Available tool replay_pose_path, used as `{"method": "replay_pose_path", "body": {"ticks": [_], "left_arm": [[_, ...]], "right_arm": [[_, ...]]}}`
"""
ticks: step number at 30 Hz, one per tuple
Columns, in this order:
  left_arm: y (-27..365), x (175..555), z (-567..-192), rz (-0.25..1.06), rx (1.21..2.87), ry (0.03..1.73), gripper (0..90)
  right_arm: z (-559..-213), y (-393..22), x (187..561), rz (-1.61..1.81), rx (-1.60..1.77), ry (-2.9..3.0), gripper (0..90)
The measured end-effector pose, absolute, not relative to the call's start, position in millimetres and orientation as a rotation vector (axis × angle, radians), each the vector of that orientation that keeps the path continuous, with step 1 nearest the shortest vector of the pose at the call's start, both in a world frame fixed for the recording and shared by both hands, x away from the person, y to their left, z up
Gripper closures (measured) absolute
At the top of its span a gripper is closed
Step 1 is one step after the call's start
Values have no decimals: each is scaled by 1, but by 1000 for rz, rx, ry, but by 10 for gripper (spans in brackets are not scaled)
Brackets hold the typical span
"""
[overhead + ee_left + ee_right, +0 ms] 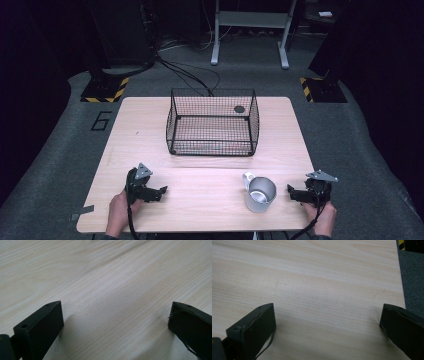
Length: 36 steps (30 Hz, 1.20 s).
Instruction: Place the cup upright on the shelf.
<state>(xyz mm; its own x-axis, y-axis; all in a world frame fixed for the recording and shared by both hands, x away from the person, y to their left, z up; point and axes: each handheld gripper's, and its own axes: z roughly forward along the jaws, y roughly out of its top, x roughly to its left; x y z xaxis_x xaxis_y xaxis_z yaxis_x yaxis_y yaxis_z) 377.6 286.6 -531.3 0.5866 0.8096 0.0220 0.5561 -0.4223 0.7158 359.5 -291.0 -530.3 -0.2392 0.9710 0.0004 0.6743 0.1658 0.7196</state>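
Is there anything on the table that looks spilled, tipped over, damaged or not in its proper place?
Nothing stands out. The metal cup stands upright near the right tongs, with no spill around it. The wire basket sits level and empty farther back. Both tongs, left included, rest open on the bare table.

On the table (pixel 150 130) we see the wire basket (pixel 212 122) toward the far edge at the middle, the mug (pixel 260 194) near the front edge to the right, the right gripper (pixel 296 194) just right of the mug, and the left gripper (pixel 159 192) well apart on the left.
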Motion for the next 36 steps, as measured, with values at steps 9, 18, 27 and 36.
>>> {"method": "replay_pose_path", "body": {"ticks": [9,18,27,36], "left_arm": [[287,378,-532,485,2137,1079,1],[287,378,-532,484,2132,1078,1],[287,378,-532,484,2132,1078,0],[287,378,-532,484,2133,1077,1]], "right_arm": [[-530,-291,360,846,1553,1982,0],[-529,-289,361,840,1564,1991,0],[-521,-294,359,939,1577,1986,0],[-495,-289,353,1026,1552,1978,0]]}}
